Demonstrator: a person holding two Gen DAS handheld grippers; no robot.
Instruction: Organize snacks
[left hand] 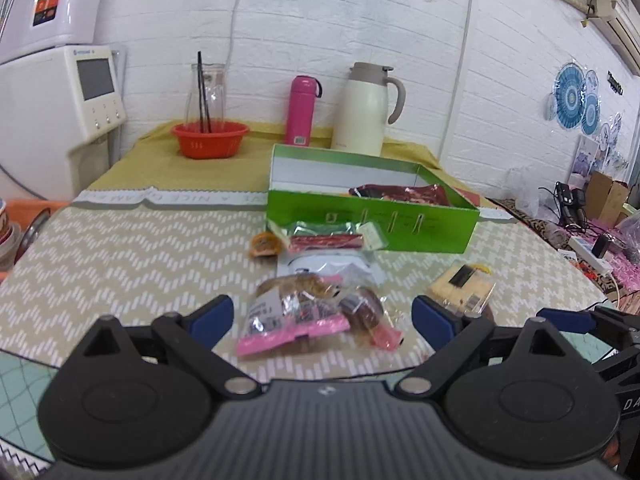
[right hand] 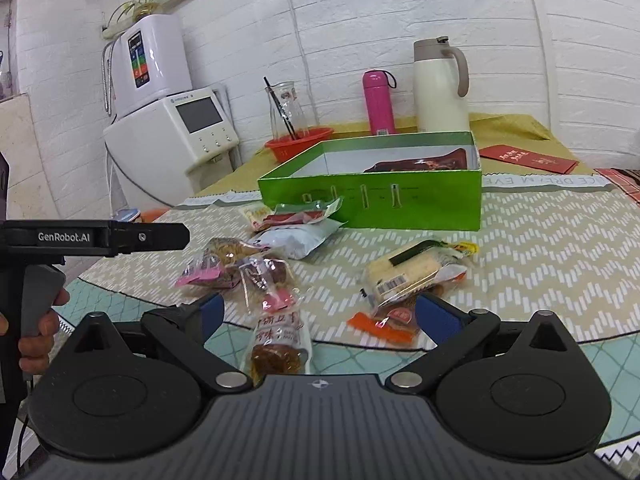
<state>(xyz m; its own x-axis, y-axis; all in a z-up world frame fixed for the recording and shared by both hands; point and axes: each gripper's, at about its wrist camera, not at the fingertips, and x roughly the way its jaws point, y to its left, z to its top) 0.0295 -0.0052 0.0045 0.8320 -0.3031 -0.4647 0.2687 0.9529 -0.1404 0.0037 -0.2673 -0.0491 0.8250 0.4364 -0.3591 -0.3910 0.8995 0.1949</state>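
Snacks lie loose on the table (left hand: 120,240) in front of the green box (left hand: 372,224), which so far holds only one dark red packet (left hand: 400,194) at its right end. Both my tools are spread wide and hold nothing: the left gripper (left hand: 322,316) frames the pink-edged packet (left hand: 292,312) nearest it, and the right gripper (right hand: 318,314) straddles a clear packet of brown snack (right hand: 278,340) lying well short of the box. I would go for that packet first with the right fingers (right hand: 436,318) (it is slippery film, I judge), closing across its filled middle rather than the flat sealed edge, then lift clear of the neighbouring wrappers before carrying it over the box's near wall.
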